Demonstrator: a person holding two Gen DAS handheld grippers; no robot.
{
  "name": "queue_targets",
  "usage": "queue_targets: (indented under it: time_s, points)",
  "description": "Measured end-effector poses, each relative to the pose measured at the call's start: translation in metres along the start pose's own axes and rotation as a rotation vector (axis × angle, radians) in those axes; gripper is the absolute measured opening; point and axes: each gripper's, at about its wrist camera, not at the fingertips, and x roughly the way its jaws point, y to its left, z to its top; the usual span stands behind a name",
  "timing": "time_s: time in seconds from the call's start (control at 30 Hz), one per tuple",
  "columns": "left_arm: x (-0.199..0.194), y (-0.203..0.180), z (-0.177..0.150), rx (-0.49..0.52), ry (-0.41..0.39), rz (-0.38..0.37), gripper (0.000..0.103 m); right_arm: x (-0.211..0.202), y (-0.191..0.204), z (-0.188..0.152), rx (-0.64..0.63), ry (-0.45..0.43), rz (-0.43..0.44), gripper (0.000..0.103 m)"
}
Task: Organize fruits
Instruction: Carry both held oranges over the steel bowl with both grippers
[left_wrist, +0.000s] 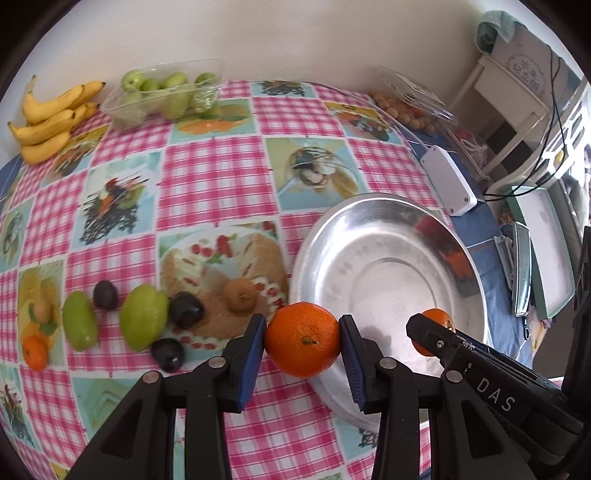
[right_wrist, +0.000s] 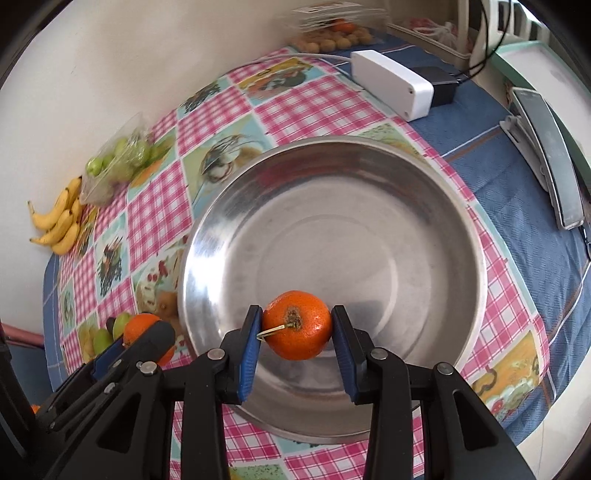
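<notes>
In the left wrist view my left gripper (left_wrist: 303, 328) is shut on an orange tangerine (left_wrist: 302, 345), held above the tablecloth just left of the steel bowl's rim (left_wrist: 369, 197). My right gripper (right_wrist: 296, 319) is shut on a second tangerine (right_wrist: 297, 332) with a short stem, hanging over the near part of the steel bowl (right_wrist: 332, 221). Each gripper shows in the other's view: the right gripper (left_wrist: 434, 332) over the bowl, the left gripper (right_wrist: 147, 338) at lower left. Nothing lies in the bowl.
Two green fruits (left_wrist: 143, 320), several dark plums (left_wrist: 185, 309) and a brown fruit (left_wrist: 239, 294) lie left of the bowl. Bananas (left_wrist: 51, 122) and a clear tray of green fruits (left_wrist: 162, 92) sit at the back by the wall. A white box (left_wrist: 448, 181) lies behind the bowl.
</notes>
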Motion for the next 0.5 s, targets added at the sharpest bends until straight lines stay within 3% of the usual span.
queue_targets:
  time_s: [0.5]
  points:
    - [0.048,-0.040,0.011,0.087,0.056,0.003,0.043,0.008,-0.024,0.026,0.047,-0.017,0.006,0.039]
